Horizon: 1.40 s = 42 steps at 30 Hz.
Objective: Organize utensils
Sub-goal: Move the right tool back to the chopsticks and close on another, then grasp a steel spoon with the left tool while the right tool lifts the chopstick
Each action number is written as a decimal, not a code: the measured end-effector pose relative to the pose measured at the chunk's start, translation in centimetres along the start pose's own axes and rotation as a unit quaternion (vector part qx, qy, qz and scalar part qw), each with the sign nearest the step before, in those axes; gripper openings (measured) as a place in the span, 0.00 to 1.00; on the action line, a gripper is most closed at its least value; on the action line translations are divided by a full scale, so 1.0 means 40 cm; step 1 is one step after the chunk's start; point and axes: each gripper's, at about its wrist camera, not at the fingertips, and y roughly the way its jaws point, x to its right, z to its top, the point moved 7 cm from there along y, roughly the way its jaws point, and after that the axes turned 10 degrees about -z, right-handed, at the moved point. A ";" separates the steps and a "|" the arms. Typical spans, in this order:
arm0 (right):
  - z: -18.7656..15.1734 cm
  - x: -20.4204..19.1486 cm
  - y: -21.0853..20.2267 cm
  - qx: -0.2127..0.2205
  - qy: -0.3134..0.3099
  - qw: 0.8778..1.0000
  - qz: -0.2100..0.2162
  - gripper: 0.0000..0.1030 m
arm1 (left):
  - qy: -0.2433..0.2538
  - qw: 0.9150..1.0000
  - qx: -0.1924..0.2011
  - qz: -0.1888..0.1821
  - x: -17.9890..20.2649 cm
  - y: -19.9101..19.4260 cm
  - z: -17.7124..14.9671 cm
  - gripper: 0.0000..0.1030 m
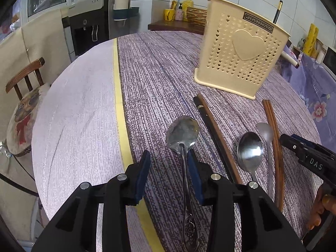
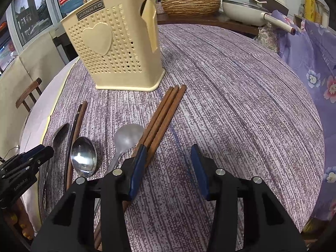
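Left wrist view: left gripper jaws spread, astride ornate spoon handle, its long axis along the fingers. Right gripper spread, chopsticks at its left finger.

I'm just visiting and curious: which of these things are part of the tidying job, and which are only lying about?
Part of the job:
- cream holder
- big spoon
- shiny spoon
- grey spoon
- brown chopsticks
- dark chopstick pair

Just lying about:
- wicker basket
- white pan
- wooden chair
- water dispenser
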 end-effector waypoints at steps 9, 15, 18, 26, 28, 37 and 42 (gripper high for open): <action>0.048 -0.015 0.036 -0.006 0.000 1.000 -0.015 0.35 | 0.013 1.000 -0.004 0.001 0.018 0.011 0.004 0.38; 0.079 0.004 0.058 -0.015 0.024 0.999 -0.019 0.24 | 0.004 1.000 -0.005 0.006 -0.004 0.010 0.009 0.38; 0.084 -0.018 0.062 -0.016 0.017 1.000 -0.016 0.24 | 0.005 1.000 -0.013 -0.006 0.008 0.020 0.019 0.41; 0.085 -0.049 0.063 -0.021 0.012 1.000 -0.007 0.23 | -0.004 0.999 -0.037 -0.034 0.016 0.048 0.049 0.52; 0.088 -0.048 0.065 -0.024 0.011 1.000 -0.008 0.23 | -0.012 0.998 -0.041 -0.039 0.012 0.049 0.053 0.52; 0.106 -0.052 0.081 -0.026 0.008 1.000 -0.011 0.18 | 0.001 0.998 -0.056 -0.020 0.026 0.069 0.062 0.52; 0.106 -0.047 0.084 -0.026 0.008 1.000 -0.007 0.16 | 0.013 0.998 -0.056 -0.004 0.027 0.075 0.067 0.42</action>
